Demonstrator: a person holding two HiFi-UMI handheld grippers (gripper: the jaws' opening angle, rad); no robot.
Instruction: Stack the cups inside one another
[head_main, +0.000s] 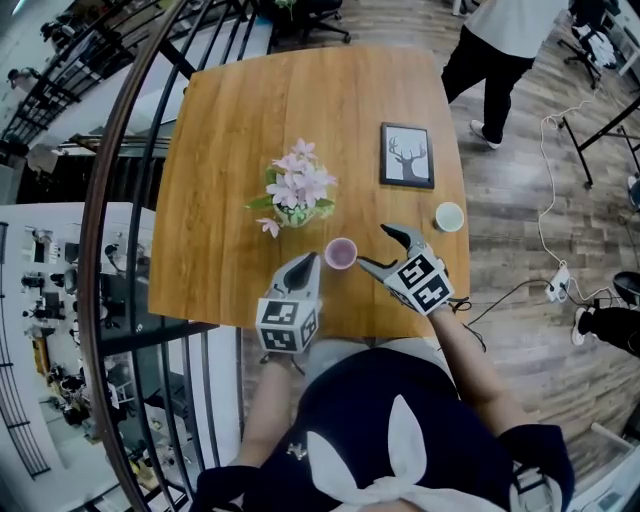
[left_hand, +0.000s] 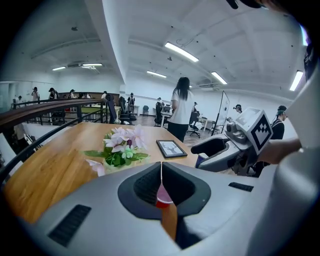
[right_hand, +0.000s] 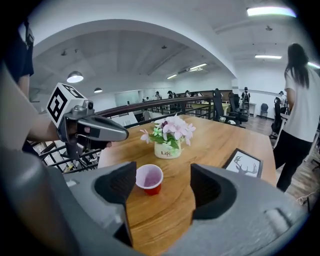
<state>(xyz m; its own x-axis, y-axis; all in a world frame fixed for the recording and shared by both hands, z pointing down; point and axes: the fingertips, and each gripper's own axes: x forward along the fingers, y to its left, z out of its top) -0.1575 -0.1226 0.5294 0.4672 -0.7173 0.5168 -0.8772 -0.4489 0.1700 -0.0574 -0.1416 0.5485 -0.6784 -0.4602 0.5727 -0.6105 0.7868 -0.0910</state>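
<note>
A small red cup (head_main: 341, 253) with a pale pink inside stands upright on the wooden table (head_main: 220, 200) near its front edge. A second cup (head_main: 449, 216), pale with a greenish inside, stands to the right by the table's edge. My right gripper (head_main: 375, 248) is open just right of the red cup; in the right gripper view that cup (right_hand: 149, 178) stands slightly ahead of the open jaws (right_hand: 162, 187), nearer the left one. My left gripper (head_main: 304, 265) is shut and empty, its tip close to the cup's left side. A sliver of the cup (left_hand: 160, 199) shows below its closed jaws.
A pot of pink flowers (head_main: 295, 195) stands behind the red cup. A framed deer picture (head_main: 407, 155) lies at the back right. A railing (head_main: 120, 200) runs along the table's left side. A person (head_main: 500, 50) stands beyond the far right corner, with cables (head_main: 550, 230) on the floor.
</note>
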